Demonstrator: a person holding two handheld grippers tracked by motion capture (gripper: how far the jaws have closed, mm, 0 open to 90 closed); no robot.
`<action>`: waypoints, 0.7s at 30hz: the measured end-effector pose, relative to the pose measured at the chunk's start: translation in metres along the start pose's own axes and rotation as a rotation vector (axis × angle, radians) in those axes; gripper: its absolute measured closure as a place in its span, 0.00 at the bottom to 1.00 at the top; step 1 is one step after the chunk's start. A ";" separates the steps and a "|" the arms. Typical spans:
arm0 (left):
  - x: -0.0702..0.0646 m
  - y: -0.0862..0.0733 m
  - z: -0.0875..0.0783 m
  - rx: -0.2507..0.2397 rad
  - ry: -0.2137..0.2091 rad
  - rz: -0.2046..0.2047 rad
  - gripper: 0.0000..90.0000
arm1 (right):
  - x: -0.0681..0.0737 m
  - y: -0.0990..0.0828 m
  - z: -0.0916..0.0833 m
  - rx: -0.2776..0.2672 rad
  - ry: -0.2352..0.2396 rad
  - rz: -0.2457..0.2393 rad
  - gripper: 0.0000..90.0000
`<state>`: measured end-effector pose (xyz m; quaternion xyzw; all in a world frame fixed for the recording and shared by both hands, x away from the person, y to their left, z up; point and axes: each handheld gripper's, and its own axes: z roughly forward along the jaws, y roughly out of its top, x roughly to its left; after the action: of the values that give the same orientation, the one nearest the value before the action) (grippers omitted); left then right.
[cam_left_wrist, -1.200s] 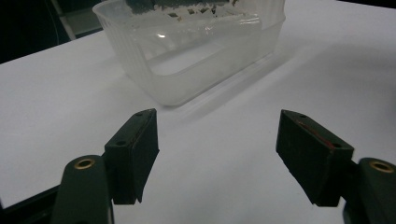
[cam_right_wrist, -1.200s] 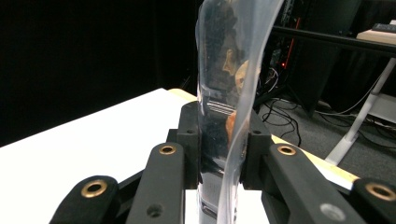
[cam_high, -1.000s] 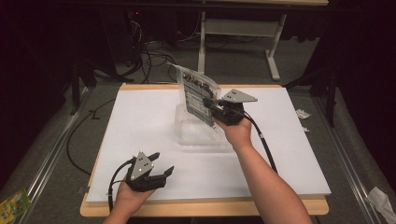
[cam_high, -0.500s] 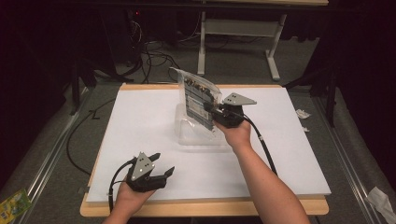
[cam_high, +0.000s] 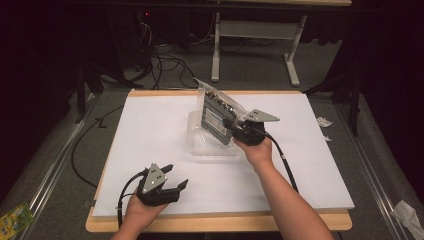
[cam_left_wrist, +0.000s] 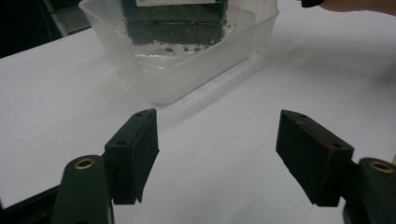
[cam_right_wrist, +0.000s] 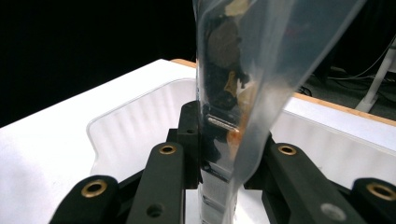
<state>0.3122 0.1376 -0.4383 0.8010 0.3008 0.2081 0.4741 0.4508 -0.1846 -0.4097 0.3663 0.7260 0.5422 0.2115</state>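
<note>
Centrally, the right gripper (cam_high: 234, 131) pinches a bag (cam_high: 216, 114) tilted over the tub (cam_high: 196, 145); near left, the left gripper (cam_high: 170, 184) rests, jaws spread.

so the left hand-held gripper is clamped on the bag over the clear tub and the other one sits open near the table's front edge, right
Not quite: the sides are swapped. The right hand-held gripper is shut on the bag over the clear tub, as the high view and right gripper view show. The left hand-held gripper is the open one near the table's front edge.
</note>
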 end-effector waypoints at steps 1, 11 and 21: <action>0.000 0.000 0.000 0.002 -0.003 -0.002 0.33 | 0.000 0.000 0.000 0.000 0.000 0.000 0.84; -0.001 0.000 0.001 0.008 -0.011 0.001 0.33 | -0.001 0.004 0.002 0.032 -0.013 -0.003 0.82; 0.000 0.000 0.001 0.008 -0.011 -0.003 0.33 | -0.008 0.007 0.004 0.051 -0.003 0.039 0.63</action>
<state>0.3128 0.1370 -0.4390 0.8034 0.3002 0.2018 0.4729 0.4609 -0.1875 -0.4054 0.3864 0.7320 0.5270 0.1928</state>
